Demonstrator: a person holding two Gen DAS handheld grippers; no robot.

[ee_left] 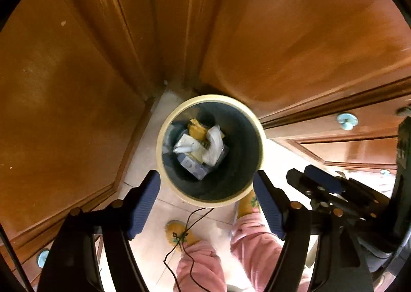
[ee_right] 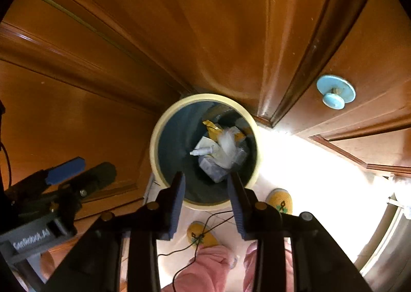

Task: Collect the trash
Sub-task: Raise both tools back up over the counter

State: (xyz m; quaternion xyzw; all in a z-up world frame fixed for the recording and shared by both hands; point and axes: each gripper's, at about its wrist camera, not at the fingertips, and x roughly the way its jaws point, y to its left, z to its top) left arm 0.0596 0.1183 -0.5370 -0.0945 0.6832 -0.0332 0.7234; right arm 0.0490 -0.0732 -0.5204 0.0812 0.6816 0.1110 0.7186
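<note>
My left gripper (ee_left: pixel 206 189) gapes wide, right gripper (ee_right: pixel 206 190) narrower, both empty over the bin (ee_left: pixel 164 138); risk: 2 grippers clipping its rim and tipping it

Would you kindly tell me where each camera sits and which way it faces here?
Left wrist: on the left gripper, looking steeply down into the bin; its fingers stand wide apart, empty; pink trouser legs, yellow slippers and the right gripper show.
Right wrist: on the right gripper, looking down into the bin; fingers apart, empty; the left gripper shows at left.
Shared: the bin, trash, slippers, wooden cabinets.
</note>
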